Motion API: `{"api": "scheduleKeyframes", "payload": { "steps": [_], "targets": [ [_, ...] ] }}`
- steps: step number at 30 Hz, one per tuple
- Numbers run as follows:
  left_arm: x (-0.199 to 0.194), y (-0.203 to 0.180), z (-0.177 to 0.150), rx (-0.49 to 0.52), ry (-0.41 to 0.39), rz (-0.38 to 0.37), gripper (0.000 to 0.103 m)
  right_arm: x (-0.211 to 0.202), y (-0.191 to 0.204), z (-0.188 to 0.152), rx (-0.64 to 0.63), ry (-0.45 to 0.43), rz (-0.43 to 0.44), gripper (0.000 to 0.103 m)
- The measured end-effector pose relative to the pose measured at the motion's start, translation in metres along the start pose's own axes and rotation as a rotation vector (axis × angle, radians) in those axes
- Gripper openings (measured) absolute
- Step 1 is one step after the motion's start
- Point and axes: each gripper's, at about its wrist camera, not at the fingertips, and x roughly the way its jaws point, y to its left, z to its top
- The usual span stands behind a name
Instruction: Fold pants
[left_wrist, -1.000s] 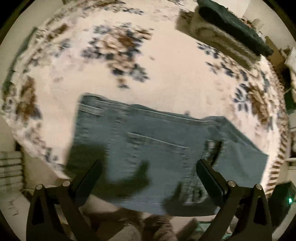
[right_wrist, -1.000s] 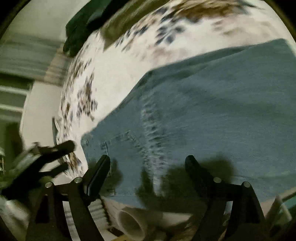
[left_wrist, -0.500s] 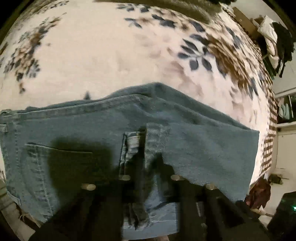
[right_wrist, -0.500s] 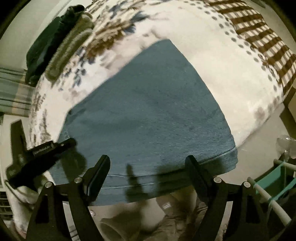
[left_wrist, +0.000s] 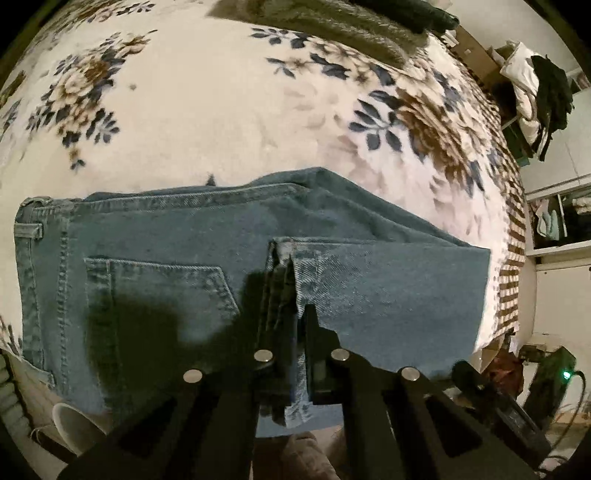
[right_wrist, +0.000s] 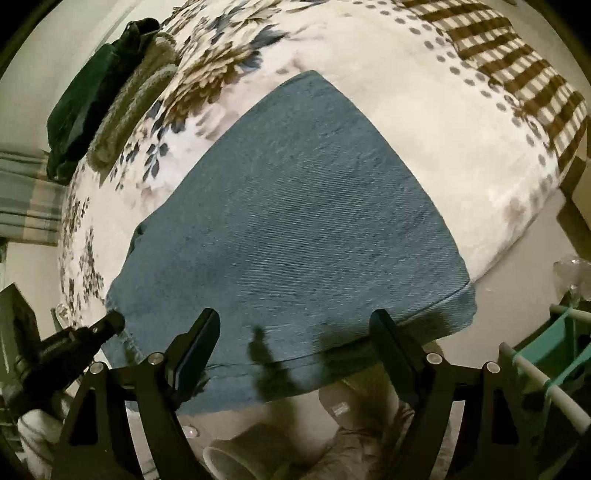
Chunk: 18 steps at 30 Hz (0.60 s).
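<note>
Blue jeans (left_wrist: 177, 236) lie folded on a floral blanket, back pocket up, waistband at the left. My left gripper (left_wrist: 291, 325) is shut on the hem edge of the folded-over leg (left_wrist: 284, 280) at the near side. In the right wrist view the folded leg part of the jeans (right_wrist: 306, 206) lies flat and hangs slightly over the bed's near edge. My right gripper (right_wrist: 295, 332) is open and empty just above that near edge, touching nothing. The left gripper (right_wrist: 74, 339) shows at the lower left there.
The floral blanket (left_wrist: 207, 110) covers the bed, with a checked border (right_wrist: 517, 55) at the right. Folded dark and grey clothes (right_wrist: 107, 92) lie at the far side. A white cup (left_wrist: 74, 428) stands on the floor below the edge. A teal rack (right_wrist: 554, 369) stands at the right.
My left gripper came down and shut on the leg hem. My right gripper swung right along the jeans to the folded end, staying open.
</note>
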Motion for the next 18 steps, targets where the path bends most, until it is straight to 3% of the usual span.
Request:
{"api": "scheduleKeyframes", "payload": {
  "steps": [5,7,11,13,14,16,18],
  "targets": [
    [0.016,-0.001,0.002,-0.011,0.043,0.005,0.005,0.003,-0.011,-0.003,0.126,0.078,0.06,0.085],
    [0.016,0.004,-0.001,-0.064,0.068,-0.02,0.01,0.009,-0.026,-0.005,0.255,0.102,0.112,0.077],
    [0.013,0.004,-0.02,-0.116,0.101,-0.064,0.014,0.027,-0.052,-0.009,0.469,0.143,0.161,0.051],
    [0.023,-0.001,-0.032,-0.114,0.149,-0.068,0.014,0.034,-0.06,-0.011,0.526,0.141,0.155,0.032],
    [0.03,-0.004,-0.036,-0.112,0.172,-0.066,0.014,0.034,-0.062,-0.013,0.542,0.134,0.131,0.009],
    [0.041,-0.01,-0.043,-0.094,0.193,-0.052,0.013,0.036,-0.068,-0.018,0.589,0.133,0.117,0.005],
    [0.044,-0.017,-0.047,-0.061,0.163,-0.018,0.002,0.034,-0.069,-0.022,0.599,0.134,0.105,0.004]
  ]
}}
